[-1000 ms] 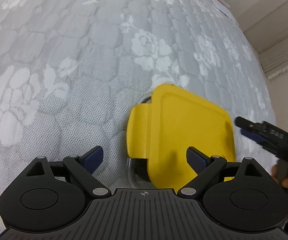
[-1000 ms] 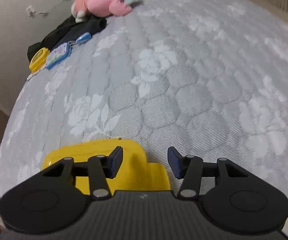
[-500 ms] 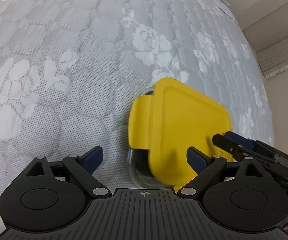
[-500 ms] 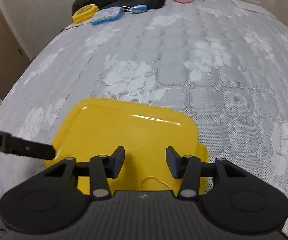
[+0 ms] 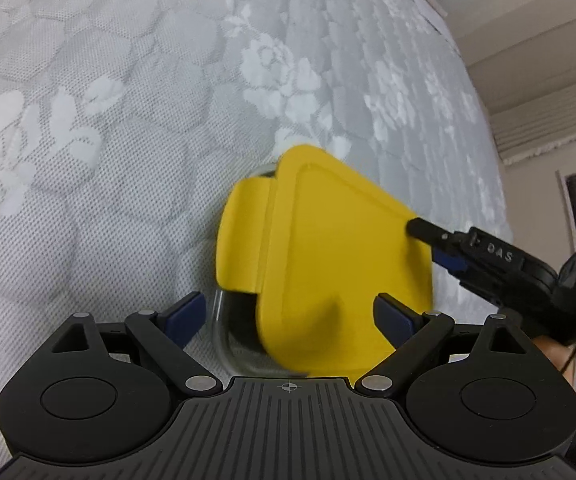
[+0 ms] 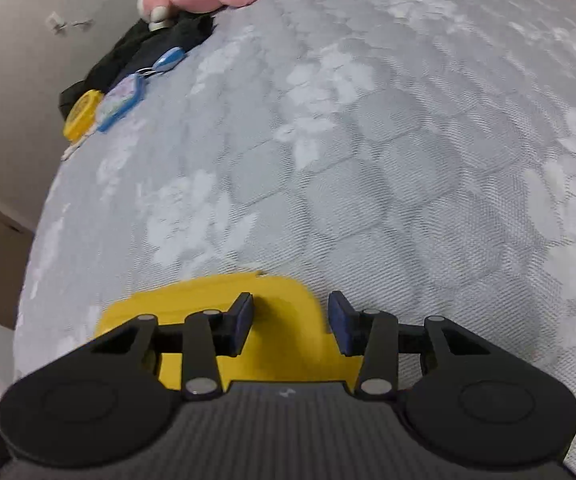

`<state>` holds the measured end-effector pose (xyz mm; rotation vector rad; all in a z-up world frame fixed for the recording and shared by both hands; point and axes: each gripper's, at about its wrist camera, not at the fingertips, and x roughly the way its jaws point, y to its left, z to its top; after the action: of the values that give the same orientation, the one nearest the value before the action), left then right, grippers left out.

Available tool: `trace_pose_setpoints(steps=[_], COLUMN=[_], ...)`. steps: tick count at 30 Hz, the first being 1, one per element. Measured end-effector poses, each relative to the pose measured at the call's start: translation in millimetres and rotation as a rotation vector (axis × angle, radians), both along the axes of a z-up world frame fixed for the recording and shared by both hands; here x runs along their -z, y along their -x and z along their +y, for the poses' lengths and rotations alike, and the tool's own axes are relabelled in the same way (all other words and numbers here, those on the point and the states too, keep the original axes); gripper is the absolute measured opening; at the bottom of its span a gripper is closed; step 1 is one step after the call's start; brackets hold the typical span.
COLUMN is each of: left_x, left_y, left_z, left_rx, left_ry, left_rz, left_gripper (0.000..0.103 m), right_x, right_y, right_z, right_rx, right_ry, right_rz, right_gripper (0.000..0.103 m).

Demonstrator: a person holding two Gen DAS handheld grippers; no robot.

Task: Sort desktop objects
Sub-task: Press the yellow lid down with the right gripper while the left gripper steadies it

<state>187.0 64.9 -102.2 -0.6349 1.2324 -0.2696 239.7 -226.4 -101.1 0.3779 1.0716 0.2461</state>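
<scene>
Lid-removal is the step: my right gripper (image 6: 290, 330), jaws narrowing but not yet clamped, straddles the yellow plastic lid (image 5: 340, 264) on the clear glass container (image 5: 228, 344); left gripper (image 5: 294, 316) gapes around it. Next I pinch the lid's edge.

Left gripper (image 5: 290, 316) jaws wide, straddling clear container (image 5: 228, 344) under skewed yellow lid (image 5: 328, 260) on grey floral bed (image 5: 128, 120); right gripper (image 5: 420, 236) at lid's far edge.
</scene>
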Motion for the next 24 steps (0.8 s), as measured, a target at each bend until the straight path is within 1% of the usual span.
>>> trace_pose_setpoints(steps=[3, 5, 7, 8, 10, 13, 14, 15, 17, 18, 19, 21, 24], left_x=[3.1, 2.4, 0.8, -0.1, -1.6, -4.4, -7.2, -10.6, -17.8, -19.9, -20.1, -15.8, -9.5], left_y=[-0.2, 0.5, 1.9, 3.1, 5.2, 7.4, 7.0, 6.6, 4.1, 2.5, 0.4, -4.4, -13.6], left_z=[-1.6, -3.2, -4.4, -5.2, -6.8, -5.8, -3.0, 0.5, 11.6, 18.5, 25.2, 34.9, 34.6], left_rx=[0.005, 0.008, 0.014, 0.018, 0.028, 0.049, 0.047, 0.031, -0.022, -0.049, -0.072, -0.104, -0.108], left_ry=[0.020, 0.018, 0.013, 0.010, 0.003, 0.016, 0.012, -0.011, -0.073, -0.085, -0.078, -0.039, -0.021], left_rz=[0.013, 0.014, 0.014, 0.013, 0.009, 0.008, 0.010, 0.011, -0.008, -0.022, -0.031, -0.037, -0.042], left_gripper=[0.094, 0.094, 0.094, 0.094, 0.094, 0.094, 0.094, 0.094, 0.095, 0.095, 0.095, 0.095, 0.095], right_x=[-6.8, -11.0, -15.6, -16.9, -20.7, -23.9, -25.1, -27.0, -30.7, -32.4, -33.7, -32.5, -26.9], right_y=[12.7, 19.7, 26.0, 26.8, 30.5, 34.1, 34.3, 34.6, 34.4, 34.1, 33.6, 31.8, 28.6], right_z=[7.2, 7.6, 10.3, 17.2, 32.7, 48.1, 49.2, 48.0, 39.9, 35.5, 30.3, 20.3, 12.1], right_rx=[-0.037, -0.056, -0.093, -0.122, -0.199, -0.241, -0.236, -0.226, -0.192, -0.174, -0.159, -0.133, -0.118], right_ry=[0.059, 0.056, 0.037, 0.048, 0.103, 0.196, 0.214, 0.226, 0.219, 0.213, 0.198, 0.158, 0.114], right_rz=[-0.044, -0.052, -0.052, -0.061, -0.091, -0.124, -0.137, -0.151, -0.169, -0.178, -0.176, -0.157, -0.115], right_gripper=[0.047, 0.047, 0.046, 0.046, 0.046, 0.046, 0.046, 0.046, 0.046, 0.046, 0.046, 0.046, 0.046])
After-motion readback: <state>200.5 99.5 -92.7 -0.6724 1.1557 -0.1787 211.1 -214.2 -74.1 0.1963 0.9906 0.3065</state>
